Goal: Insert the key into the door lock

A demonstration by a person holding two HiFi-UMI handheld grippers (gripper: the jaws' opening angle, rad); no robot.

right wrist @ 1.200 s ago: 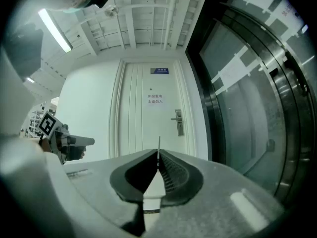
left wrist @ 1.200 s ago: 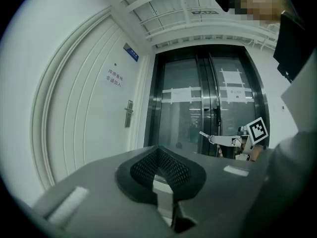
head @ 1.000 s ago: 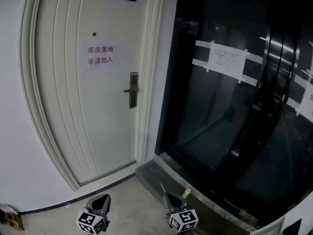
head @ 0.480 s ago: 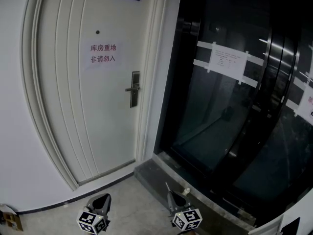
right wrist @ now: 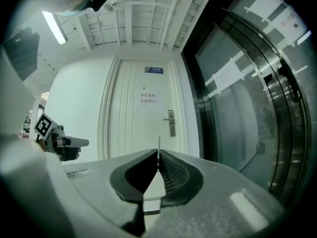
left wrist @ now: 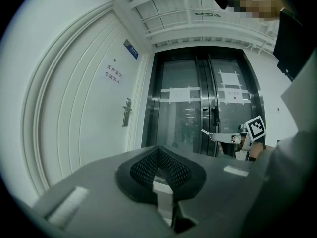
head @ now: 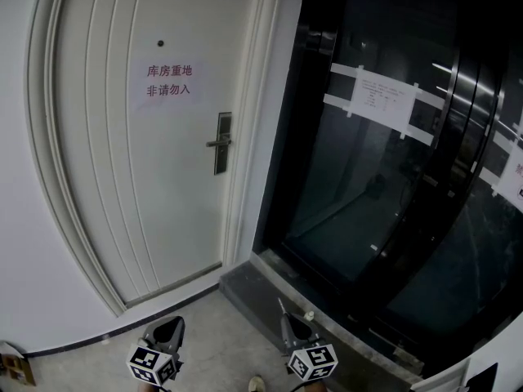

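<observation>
- Key [right wrist: 158, 144]: a thin metal blade pinched at its near end between the pressed-together jaws of the right gripper [right wrist: 158, 153]. In the right gripper view it is edge-on, a slim sliver jutting past the jaw tips.
- Its long axis follows the gripper's own line, about level, with the tip aimed forward at a white door [right wrist: 141, 113]. In the head view the key [head: 281, 305] is a fine spike rising from the right gripper [head: 286, 322] at the bottom edge of the frame.
- The door lock [head: 221, 143] is a dark upright plate with a lever handle [head: 216, 143]. It sits at the door's right edge, about mid-height. The keyhole is too small to make out.
- Key and lock are well apart, with bare floor [head: 212, 325] between the person and the door.
- The left gripper [left wrist: 158, 150] has its jaws together with nothing between them. It is held low, to the left of the right gripper and apart from it.
- To the right of the door stand dark glass doors [head: 368, 186] with taped paper notices [head: 380, 96].
- Step in hand, as a judgement: carrying the key toward the door; insertion has not begun.
- The next move calls for closing in, bringing the tip up to the lock plate and finding the keyhole. The blade may need rolling to match the slot before it is pushed straight in along its long axis.
</observation>
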